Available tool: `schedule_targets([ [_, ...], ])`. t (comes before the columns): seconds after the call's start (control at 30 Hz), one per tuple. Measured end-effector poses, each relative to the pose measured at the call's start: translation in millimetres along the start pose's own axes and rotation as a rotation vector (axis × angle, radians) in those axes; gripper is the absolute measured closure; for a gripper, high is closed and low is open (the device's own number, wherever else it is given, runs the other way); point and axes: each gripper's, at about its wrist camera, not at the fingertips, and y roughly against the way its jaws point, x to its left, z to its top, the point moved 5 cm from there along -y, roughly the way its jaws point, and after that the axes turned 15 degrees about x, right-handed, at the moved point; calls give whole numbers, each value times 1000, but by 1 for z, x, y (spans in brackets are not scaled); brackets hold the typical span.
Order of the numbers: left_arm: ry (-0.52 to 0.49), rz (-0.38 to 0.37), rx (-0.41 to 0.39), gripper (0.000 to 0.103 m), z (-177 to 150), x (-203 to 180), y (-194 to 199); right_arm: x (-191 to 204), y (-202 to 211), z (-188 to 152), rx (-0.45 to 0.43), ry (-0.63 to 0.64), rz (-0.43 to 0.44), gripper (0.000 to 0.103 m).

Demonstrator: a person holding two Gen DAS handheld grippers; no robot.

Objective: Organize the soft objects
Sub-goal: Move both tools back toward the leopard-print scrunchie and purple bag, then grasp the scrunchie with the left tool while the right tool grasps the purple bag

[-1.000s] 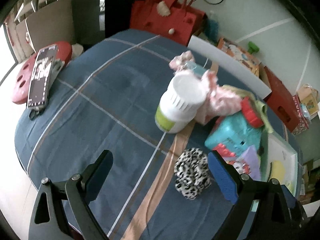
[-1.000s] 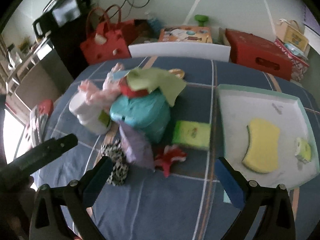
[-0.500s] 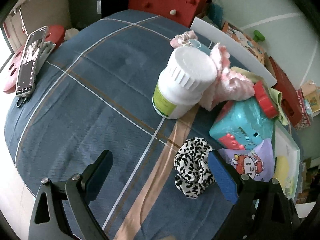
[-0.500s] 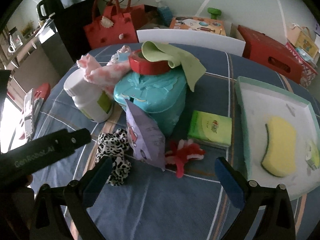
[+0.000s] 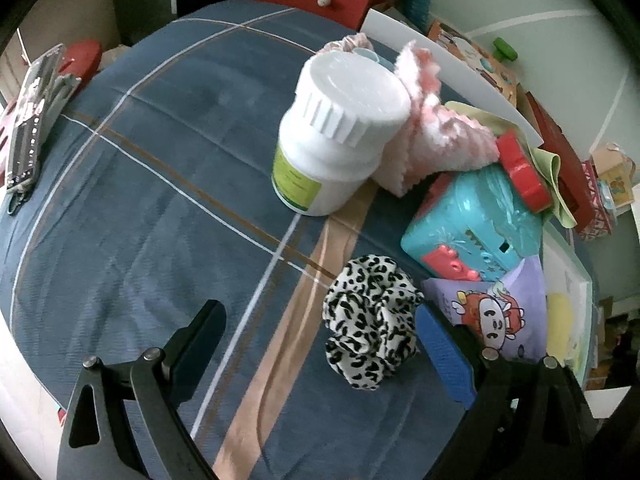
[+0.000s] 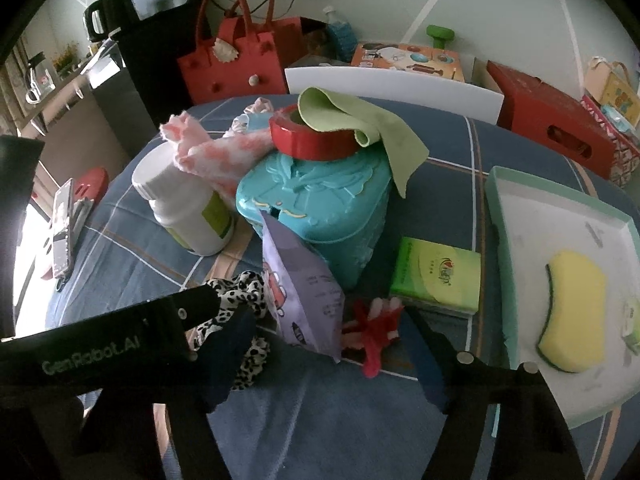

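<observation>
A leopard-print scrunchie [image 5: 372, 320] lies on the blue checked tablecloth [image 5: 160, 200]. My left gripper [image 5: 320, 344] is open and low around it, and the scrunchie sits close to the right finger [image 5: 440, 352]. My right gripper [image 6: 332, 360] has its jaws closing. A red-and-white fuzzy tie [image 6: 376, 332] and the corner of a purple packet [image 6: 304, 292] lie between them, with no pad pressing on either. A pink fuzzy cloth [image 6: 224, 156] drapes over a white bottle [image 6: 188, 208]. A green cloth [image 6: 360, 128] hangs on a red tape roll [image 6: 312, 140].
A teal plastic box [image 6: 320, 204] stands mid-table beside a green tissue pack [image 6: 436, 276]. A mint-rimmed tray [image 6: 560, 188] at the right holds a yellow sponge [image 6: 572, 316]. The left gripper's body [image 6: 120, 340] crosses the right view. A phone [image 5: 28, 120] rests on a red stool.
Both grippers have sunk closer to the table. The left one has neared the leopard scrunchie. The right jaws have narrowed around the purple packet's corner and the fuzzy tie.
</observation>
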Motion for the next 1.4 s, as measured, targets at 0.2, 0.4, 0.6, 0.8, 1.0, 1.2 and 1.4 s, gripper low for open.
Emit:
schedule_targets([
  [0.2, -6, -39, 36, 7, 0, -10, -10, -1, -3, 0, 10, 1, 11, 56],
  [0.4, 3, -110, 100, 8, 3, -19, -28, -7, -5, -1, 22, -20, 18, 69],
  [0.6, -13, -96, 113, 40, 8, -26, -37, -14, -8, -1, 41, -43, 25, 71],
  [0.8, -28, -114, 124, 60, 9, -32, -44, -14, -11, -1, 54, -51, 27, 71],
  [1.0, -24, -122, 108, 67, 8, -27, -38, -17, -9, -1, 46, -58, 35, 72],
  [1.2, -13, -130, 63, 67, 5, -23, -22, -17, -1, 1, 21, -61, 62, 75],
  [1.4, -21, -142, 9, 67, 0, -18, -1, -17, 16, -1, -12, -64, 72, 75],
])
